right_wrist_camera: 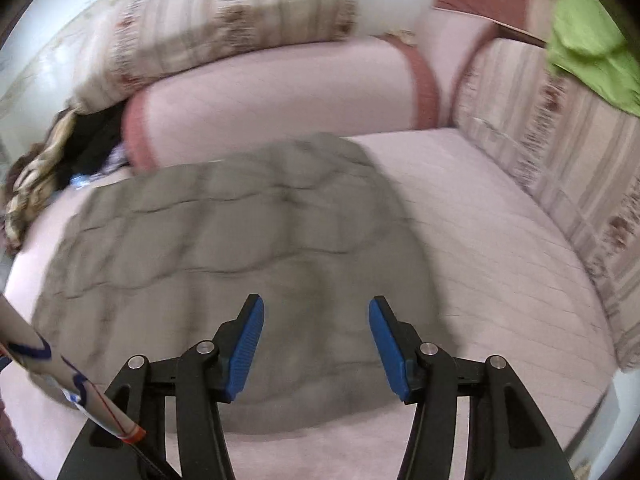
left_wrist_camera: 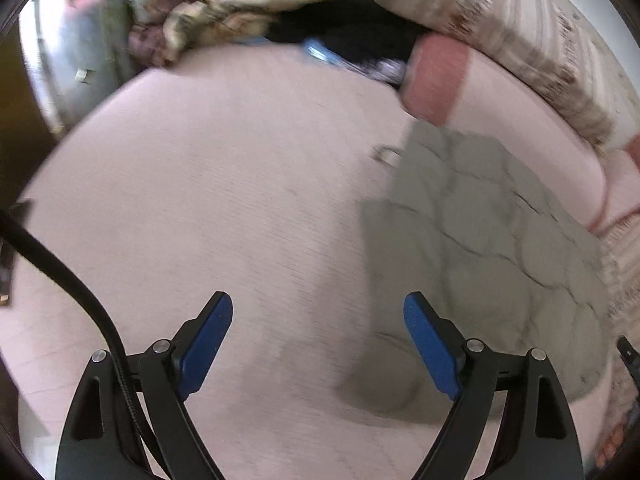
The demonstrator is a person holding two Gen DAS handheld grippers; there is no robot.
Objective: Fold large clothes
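A grey quilted garment lies folded flat on the pale pink sofa seat. In the left wrist view the garment is at the right on the seat. My right gripper is open and empty, held above the garment's near part. My left gripper is open and empty above bare seat, just left of the garment's edge. Both views are motion-blurred.
A pink bolster cushion and striped floral back cushions line the back. A heap of brown, cream and black clothes lies at the far end. A green cloth hangs on the armrest. A black cable crosses the left.
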